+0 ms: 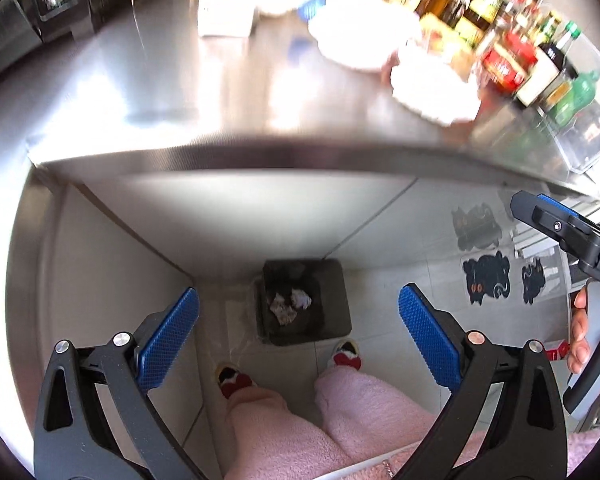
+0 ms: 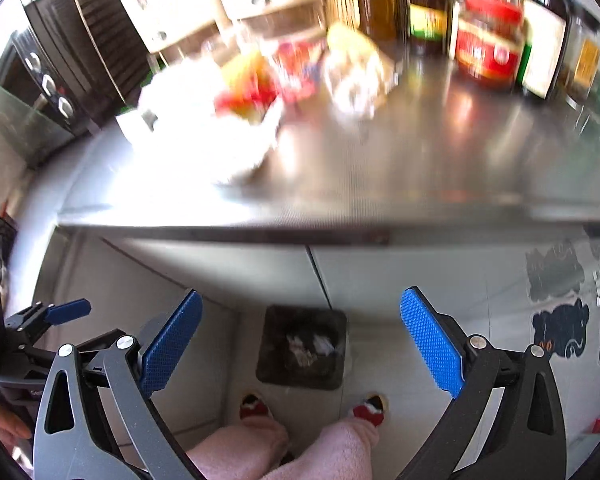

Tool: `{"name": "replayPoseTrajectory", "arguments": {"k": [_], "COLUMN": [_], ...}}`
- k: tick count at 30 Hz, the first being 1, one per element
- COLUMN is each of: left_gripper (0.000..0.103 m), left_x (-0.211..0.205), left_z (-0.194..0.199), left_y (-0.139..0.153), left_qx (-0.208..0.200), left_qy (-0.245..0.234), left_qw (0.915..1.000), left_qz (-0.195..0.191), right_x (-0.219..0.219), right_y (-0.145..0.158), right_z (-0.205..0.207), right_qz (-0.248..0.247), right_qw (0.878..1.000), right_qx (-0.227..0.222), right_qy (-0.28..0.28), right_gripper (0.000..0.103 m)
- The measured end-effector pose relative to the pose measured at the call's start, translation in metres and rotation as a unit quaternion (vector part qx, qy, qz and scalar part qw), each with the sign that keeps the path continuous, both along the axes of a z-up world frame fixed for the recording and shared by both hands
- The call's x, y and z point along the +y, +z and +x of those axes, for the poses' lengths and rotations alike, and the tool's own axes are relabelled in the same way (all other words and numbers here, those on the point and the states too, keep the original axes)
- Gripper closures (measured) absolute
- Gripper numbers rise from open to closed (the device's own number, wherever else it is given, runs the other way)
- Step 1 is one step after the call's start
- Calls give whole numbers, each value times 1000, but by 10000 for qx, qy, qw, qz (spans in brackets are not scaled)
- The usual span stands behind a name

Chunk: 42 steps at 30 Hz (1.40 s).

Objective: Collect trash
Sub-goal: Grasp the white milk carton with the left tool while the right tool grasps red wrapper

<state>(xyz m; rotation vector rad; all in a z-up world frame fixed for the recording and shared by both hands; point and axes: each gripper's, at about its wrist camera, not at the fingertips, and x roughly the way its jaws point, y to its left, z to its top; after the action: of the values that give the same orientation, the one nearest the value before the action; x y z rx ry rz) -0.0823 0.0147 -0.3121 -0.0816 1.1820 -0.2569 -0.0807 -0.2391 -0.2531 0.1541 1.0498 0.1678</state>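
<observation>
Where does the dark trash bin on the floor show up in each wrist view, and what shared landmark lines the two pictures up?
Left wrist view: the trash bin sits low in the centre, framed between the open blue pads, crumpled paper inside.
Right wrist view: the trash bin is again low centre, between the open pads, above the slippers.
Shared landmark: the front edge of the steel counter runs across both pictures above the bin.

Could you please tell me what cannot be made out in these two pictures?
- Countertop items, right wrist view: motion blur.
- White dishes, left wrist view: blurred.
- Trash bin contents: crumpled scraps, too small to identify.
- Right hand-held gripper, left wrist view: cut off by the edge.
</observation>
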Motion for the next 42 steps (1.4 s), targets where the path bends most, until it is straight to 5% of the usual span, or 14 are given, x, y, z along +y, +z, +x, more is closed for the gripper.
{"name": "replayPoseTrajectory", "arguments": {"k": [11,17,27,36,42], "left_gripper": [8,11,14,14,34], "left_x": [29,41,46,42,42], "left_z": [45,87,151,198,214], "left_y": [70,81,69,41,23], "left_qx": [-783,-925,-726,-499,-291], "left_qy": [230,343,363,298,240], "left_qw": [9966,9950,9965,9977,9986], "left_qz": [127,179,214,342,383], "right_x": [28,48,58,52,51], "right_y": [35,30,11,-2,-1], "right_z": [35,54,89,108,114], "right_qz": [-315,-106,-119,-150,-20], "right_qw": [9957,9943,9959,9957,9950], "right_qx": [-750,-739,-329,-40,30], "right_qy": [432,758,835,911,995], "right_gripper": [5,19,19,38,59]}}
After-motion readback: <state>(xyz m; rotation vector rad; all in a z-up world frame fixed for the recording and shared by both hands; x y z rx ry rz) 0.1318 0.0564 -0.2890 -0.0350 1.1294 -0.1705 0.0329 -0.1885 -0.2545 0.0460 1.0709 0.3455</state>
